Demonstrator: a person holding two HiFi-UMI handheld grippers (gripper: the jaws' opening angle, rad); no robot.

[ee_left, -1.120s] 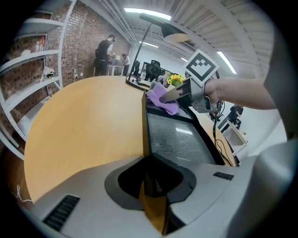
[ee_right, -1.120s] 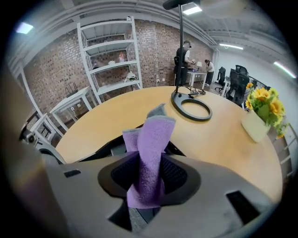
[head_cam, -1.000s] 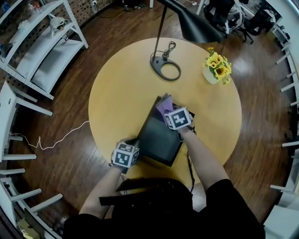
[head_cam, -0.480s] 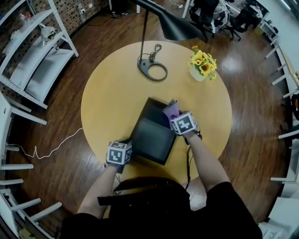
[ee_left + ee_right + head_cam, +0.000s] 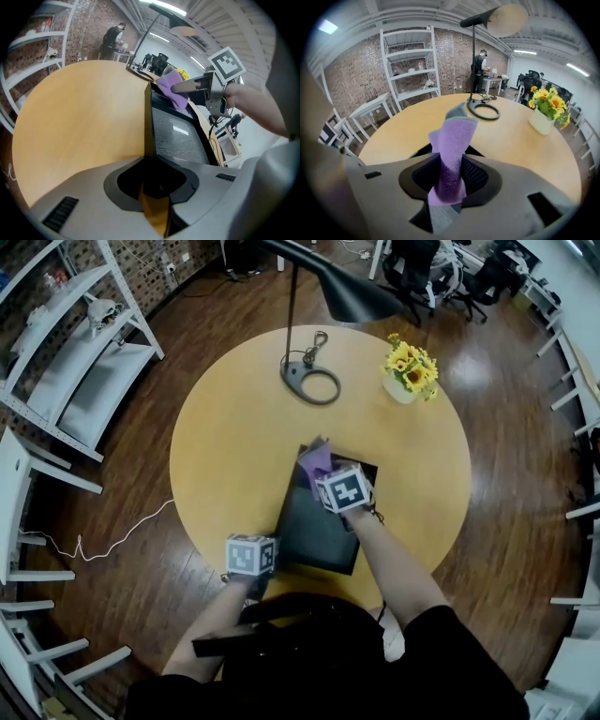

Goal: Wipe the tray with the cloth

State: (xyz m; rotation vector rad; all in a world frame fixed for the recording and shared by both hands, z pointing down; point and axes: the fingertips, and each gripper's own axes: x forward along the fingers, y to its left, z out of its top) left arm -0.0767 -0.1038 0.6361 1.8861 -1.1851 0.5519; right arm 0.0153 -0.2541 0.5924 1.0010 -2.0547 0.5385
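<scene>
One lamp (image 5: 311, 382), one vase (image 5: 400, 388) beyond tray (image 5: 314, 532)

The cloth (image 5: 452, 140) is fuzzy, napped purple fabric with a grey backing. The tray (image 5: 178, 136) looks dark and finely speckled, matt with a faint sheen, and sits on a smooth, matt, pale wood-coloured surface (image 5: 234, 446). The floor (image 5: 122, 474) is glossy dark wood.

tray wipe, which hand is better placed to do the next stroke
Right. The right tongs pinch the purple cloth over the far end of the tray. The left tongs have just been opening around its near corner, holding no cloth.
</scene>
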